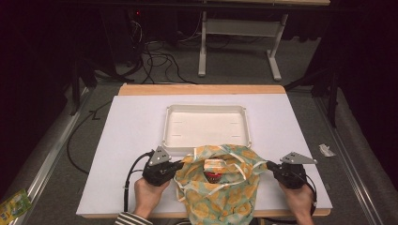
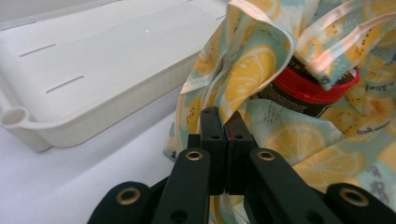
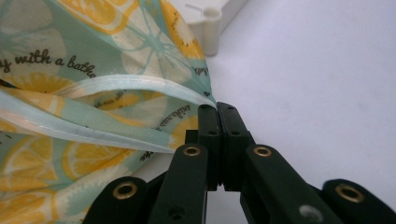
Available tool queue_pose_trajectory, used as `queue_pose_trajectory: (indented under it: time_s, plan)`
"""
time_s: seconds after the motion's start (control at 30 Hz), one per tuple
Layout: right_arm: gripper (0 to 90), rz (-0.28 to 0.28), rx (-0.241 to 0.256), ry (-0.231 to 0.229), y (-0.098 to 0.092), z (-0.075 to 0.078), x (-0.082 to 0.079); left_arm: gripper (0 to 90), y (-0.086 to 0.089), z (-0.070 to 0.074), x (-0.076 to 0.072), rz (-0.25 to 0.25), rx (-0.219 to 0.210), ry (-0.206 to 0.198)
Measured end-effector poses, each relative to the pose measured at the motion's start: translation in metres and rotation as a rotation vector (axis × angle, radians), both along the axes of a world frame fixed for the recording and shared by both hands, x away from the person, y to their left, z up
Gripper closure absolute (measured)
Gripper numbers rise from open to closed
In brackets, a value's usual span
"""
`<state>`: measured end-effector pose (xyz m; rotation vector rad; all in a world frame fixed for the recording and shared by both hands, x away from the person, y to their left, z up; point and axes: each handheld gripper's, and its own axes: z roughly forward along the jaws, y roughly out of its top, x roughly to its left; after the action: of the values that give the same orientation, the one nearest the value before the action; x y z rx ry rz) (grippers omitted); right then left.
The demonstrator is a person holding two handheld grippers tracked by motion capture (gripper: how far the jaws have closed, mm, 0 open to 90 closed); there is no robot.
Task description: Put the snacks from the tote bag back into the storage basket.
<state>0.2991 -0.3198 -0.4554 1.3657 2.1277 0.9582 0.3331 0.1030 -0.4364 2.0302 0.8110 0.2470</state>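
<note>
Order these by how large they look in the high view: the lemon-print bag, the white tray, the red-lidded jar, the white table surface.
1. White table surface.
2. White tray and lemon-print bag: they look alike in area, so I do not rank them.
3. Red-lidded jar, mostly hidden inside the bag.

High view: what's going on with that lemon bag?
A person holds a gripper in each hand. The left gripper and the right gripper are each shut on an opposite edge of the lemon-print bag, holding its mouth open at the near edge of the table. Inside sits a container with a red lid. A white tray lies just beyond the bag with nothing in it.
</note>
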Motion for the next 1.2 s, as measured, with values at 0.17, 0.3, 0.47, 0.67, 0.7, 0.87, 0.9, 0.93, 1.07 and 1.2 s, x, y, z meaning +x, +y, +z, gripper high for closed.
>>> queue_pose_trajectory:
  time_s: [0.17, 0.3, 0.47, 0.67, 0.7, 0.87, 0.9, 0.93, 1.07, 1.2]
  plan:
    - [88.1, 0.020, -0.003, 0.021, 0.005, -0.007, 0.003, 89.2, -0.003, -0.001, -0.002, -0.011, 0.002, -0.002]
    - [85.9, 0.036, -0.012, 0.022, 0.011, -0.007, 0.003, 89.2, -0.005, -0.001, -0.003, -0.018, 0.003, 0.000]
    - [74.4, 0.030, -0.008, -0.014, 0.012, -0.001, -0.001, 89.2, -0.006, -0.001, -0.004, -0.023, -0.002, -0.001]
    - [66.6, -0.002, 0.020, -0.090, 0.010, 0.015, -0.013, 89.2, -0.007, -0.001, -0.006, -0.030, -0.004, -0.003]
    - [66.2, 0.001, 0.019, -0.102, 0.010, 0.018, -0.015, 89.2, -0.007, -0.001, -0.006, -0.031, -0.007, -0.002]
    - [65.9, 0.030, 0.022, -0.133, 0.016, 0.033, -0.026, 89.2, -0.009, 0.000, -0.007, -0.040, -0.011, -0.003]
    - [65.8, 0.041, 0.019, -0.141, 0.018, 0.035, -0.028, 89.2, -0.010, 0.000, -0.007, -0.041, -0.011, -0.003]
    - [65.4, 0.049, 0.022, -0.146, 0.020, 0.038, -0.030, 89.2, -0.010, 0.000, -0.007, -0.042, -0.010, -0.004]
    - [64.5, 0.079, 0.031, -0.150, 0.029, 0.044, -0.038, 89.2, -0.010, 0.001, -0.008, -0.043, -0.012, -0.006]
    - [64.3, 0.112, 0.041, -0.148, 0.037, 0.045, -0.042, 89.2, -0.010, 0.001, -0.008, -0.045, -0.014, -0.006]
